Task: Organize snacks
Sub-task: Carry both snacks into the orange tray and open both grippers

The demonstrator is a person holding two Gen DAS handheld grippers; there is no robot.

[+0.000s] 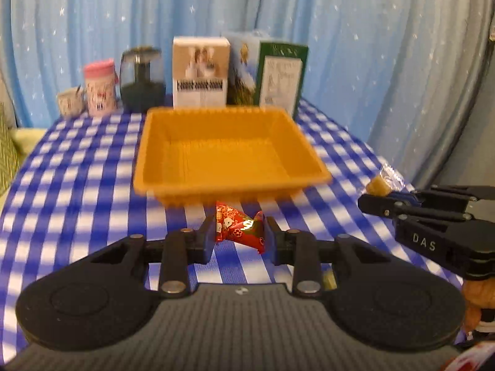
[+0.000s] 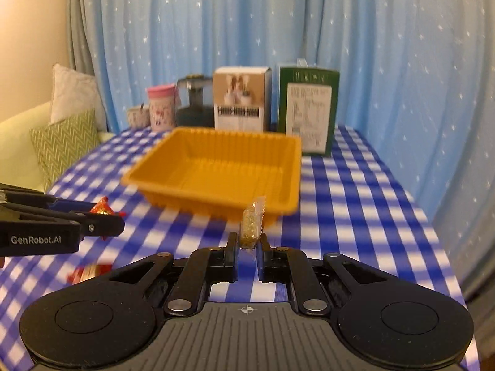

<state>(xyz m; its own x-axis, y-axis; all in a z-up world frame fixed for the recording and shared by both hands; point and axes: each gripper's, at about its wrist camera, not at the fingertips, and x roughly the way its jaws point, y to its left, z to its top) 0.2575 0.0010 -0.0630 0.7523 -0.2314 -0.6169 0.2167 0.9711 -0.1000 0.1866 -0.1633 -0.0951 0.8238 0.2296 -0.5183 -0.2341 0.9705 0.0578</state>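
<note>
An orange tray [image 1: 191, 114] [image 2: 290, 167] sits in the middle of the blue checked table with nothing inside. In the left wrist view my left gripper [image 1: 240, 232] is shut on a red patterned snack packet [image 1: 239, 227], held above the cloth just in front of the tray. My right gripper [image 2: 249, 241] is shut on a small clear packet with a golden-brown snack [image 2: 252, 224], upright before the tray's near wall. Each gripper shows in the other's view: the right gripper [image 1: 376, 199] with its brown snack [image 1: 376, 185], the left gripper [image 2: 119, 219] with the red packet [image 2: 102, 207].
Along the table's back edge stand a small cup [image 1: 70, 103], a pink tumbler [image 1: 101, 88], a dark jar [image 1: 142, 77], a white box [image 1: 201, 72] and a green box [image 1: 281, 75]. Another red snack packet [image 2: 88, 272] lies on the cloth near left. Cushions [image 2: 65, 142] sit left of the table.
</note>
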